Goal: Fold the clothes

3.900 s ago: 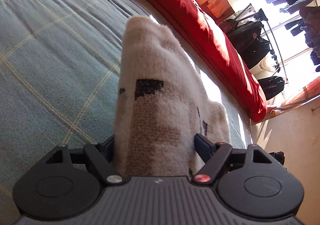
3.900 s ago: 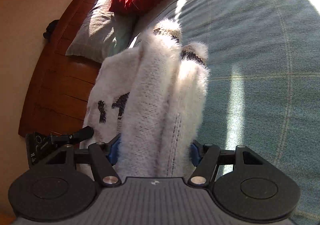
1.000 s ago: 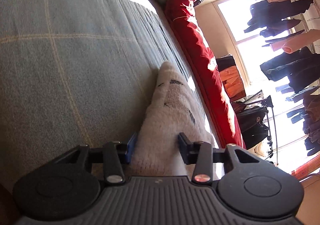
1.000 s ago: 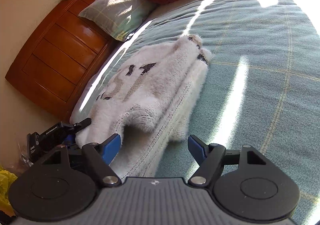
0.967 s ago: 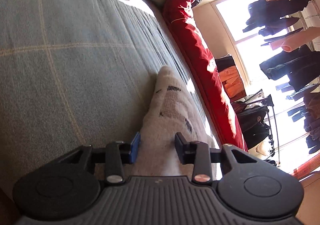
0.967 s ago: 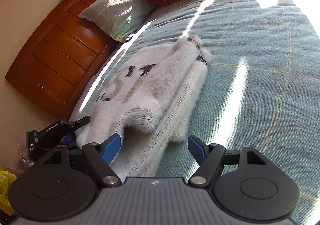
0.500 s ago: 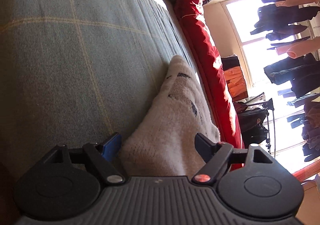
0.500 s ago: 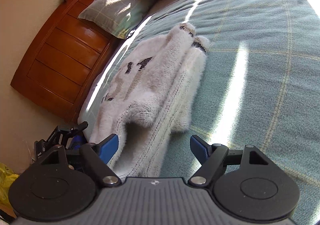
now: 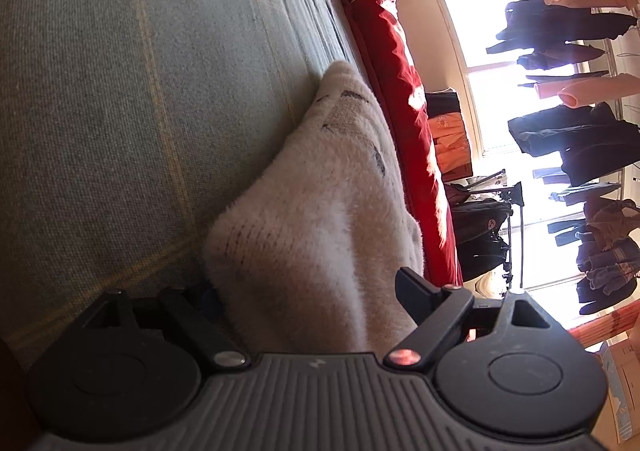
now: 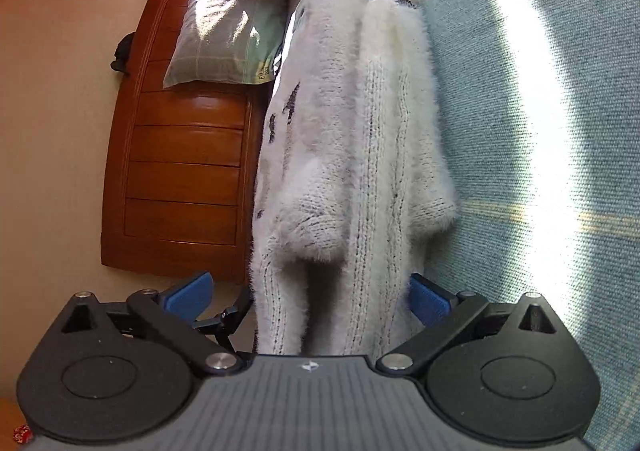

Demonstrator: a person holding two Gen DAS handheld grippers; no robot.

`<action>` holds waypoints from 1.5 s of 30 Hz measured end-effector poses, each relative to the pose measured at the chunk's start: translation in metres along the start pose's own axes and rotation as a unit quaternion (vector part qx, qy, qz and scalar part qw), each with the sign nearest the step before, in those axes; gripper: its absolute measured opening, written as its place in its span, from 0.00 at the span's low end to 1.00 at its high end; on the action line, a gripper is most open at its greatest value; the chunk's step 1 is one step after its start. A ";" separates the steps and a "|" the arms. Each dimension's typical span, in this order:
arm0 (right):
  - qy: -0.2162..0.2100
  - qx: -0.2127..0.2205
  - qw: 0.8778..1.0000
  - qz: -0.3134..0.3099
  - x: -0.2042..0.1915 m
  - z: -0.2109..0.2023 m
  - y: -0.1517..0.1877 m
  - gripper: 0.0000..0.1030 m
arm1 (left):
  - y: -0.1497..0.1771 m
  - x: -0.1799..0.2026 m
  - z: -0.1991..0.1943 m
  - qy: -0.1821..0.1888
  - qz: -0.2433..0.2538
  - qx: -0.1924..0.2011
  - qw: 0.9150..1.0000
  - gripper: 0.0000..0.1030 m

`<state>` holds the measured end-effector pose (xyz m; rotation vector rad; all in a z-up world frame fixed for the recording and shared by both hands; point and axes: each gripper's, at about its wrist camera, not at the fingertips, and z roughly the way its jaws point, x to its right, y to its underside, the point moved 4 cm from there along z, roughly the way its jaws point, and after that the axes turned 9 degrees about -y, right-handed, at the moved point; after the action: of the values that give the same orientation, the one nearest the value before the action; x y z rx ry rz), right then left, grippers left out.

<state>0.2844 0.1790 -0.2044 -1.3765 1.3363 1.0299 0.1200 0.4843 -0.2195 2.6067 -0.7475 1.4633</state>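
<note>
Left gripper (image 9: 308,291) is sitting wide open, straddling the sweater (image 9: 320,203). Right gripper (image 10: 310,291) is gaping too, gripping nothing. Sweater is lying on the bed (image 10: 520,111).

Both grippers sit low with their jaws spread wide, the left gripper (image 9: 308,287) with its right finger (image 9: 416,287) in plain sight and its left one mostly hidden, the right gripper (image 10: 310,291) showing both blue-padded fingers (image 10: 428,297) parted, neither clamped on anything.
</note>
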 end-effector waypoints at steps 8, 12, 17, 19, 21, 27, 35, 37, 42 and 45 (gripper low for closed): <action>0.100 -0.028 0.992 -0.065 -0.019 0.034 0.013 0.71 | -0.001 0.004 -0.001 -0.037 0.017 0.006 0.999 0.53; 0.109 -0.036 0.988 -0.100 -0.035 0.040 0.015 0.60 | -0.013 0.012 -0.006 -0.045 0.041 0.006 0.998 0.50; 0.099 -0.052 0.986 -0.126 -0.056 0.060 0.016 0.59 | -0.036 0.025 -0.019 -0.058 0.082 0.031 0.994 0.50; 0.103 -0.055 0.986 -0.118 -0.053 0.067 0.018 0.61 | -0.038 0.017 -0.017 -0.068 0.074 0.028 0.994 0.51; 0.117 -0.063 0.985 -0.108 -0.045 0.069 0.021 0.65 | -0.035 0.006 -0.014 -0.078 0.061 0.020 0.995 0.55; 0.139 -0.067 0.980 -0.129 -0.048 0.033 0.023 0.72 | -0.028 0.013 -0.050 -0.148 0.105 0.079 0.980 0.61; 0.198 -0.024 0.897 -0.395 -0.129 0.009 0.014 0.68 | -0.007 0.096 -0.045 -0.255 0.347 0.112 0.896 0.75; 0.205 -0.033 0.863 -0.460 -0.139 0.025 0.015 0.68 | 0.002 0.107 -0.028 -0.266 0.386 0.099 0.878 0.75; 0.256 -0.095 0.819 -0.505 -0.107 0.062 0.025 0.69 | 0.015 0.112 0.006 -0.288 0.426 0.070 0.855 0.78; 0.261 -0.092 0.801 -0.530 -0.098 0.062 0.036 0.71 | 0.020 0.102 0.010 -0.285 0.431 0.070 0.853 0.82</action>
<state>0.2451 0.2618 -0.1249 -2.2492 0.5590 -0.0157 0.1635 0.4248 -0.1450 2.9840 -2.1641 0.7678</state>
